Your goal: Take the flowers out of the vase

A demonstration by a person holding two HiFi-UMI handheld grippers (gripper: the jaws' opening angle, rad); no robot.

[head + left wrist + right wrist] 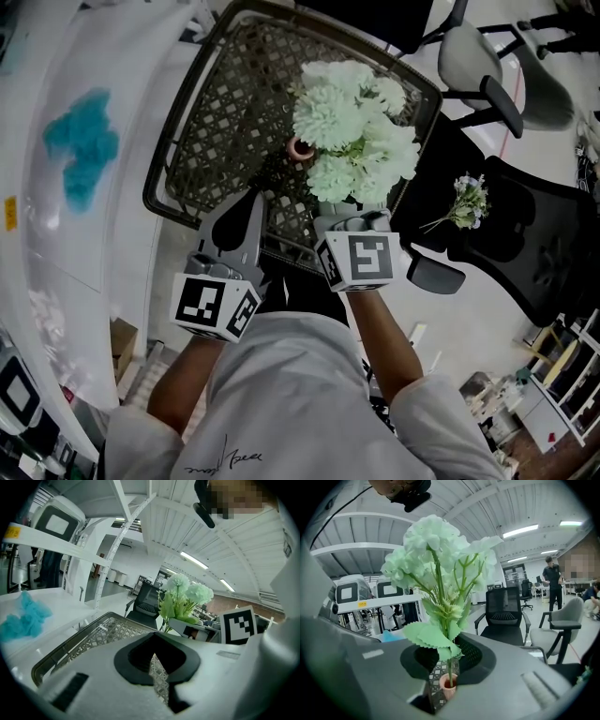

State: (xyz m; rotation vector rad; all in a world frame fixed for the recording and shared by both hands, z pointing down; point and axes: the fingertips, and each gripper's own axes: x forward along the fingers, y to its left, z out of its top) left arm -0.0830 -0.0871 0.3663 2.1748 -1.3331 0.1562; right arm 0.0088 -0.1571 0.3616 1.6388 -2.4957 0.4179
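1. The bunch of pale green cloth flowers stands in the small round pink vase. The vase sits on the dark wire mesh basket, toward its far side. The bottom of the stem is inside the vase.
2. Your right gripper has its jaws pinching the thin green stems just above the vase mouth. The stems are thin and smooth. If your pinch is too soft, they could slide out and the flowers would drop back.
3. The vase looks small and light, and nothing holds it down. If the stem fits tight, the vase could come up with the flowers. Then it could fall and roll on the mesh.
4. Your left gripper has its jaw tips together with nothing between them. It hangs over the near side of the basket, apart from the vase, so it cannot steady the vase from there.
5. If you pull the flowers sideways and not straight up, the stem could push on the vase mouth and tip it over.
6. The big flower heads make the bunch top-heavy, so it could swing and twist in your pinch.
7. To the right stands a black mesh office chair, with a small bunch of pale flowers lying on it. If you swing wide, you could bump that bunch off.
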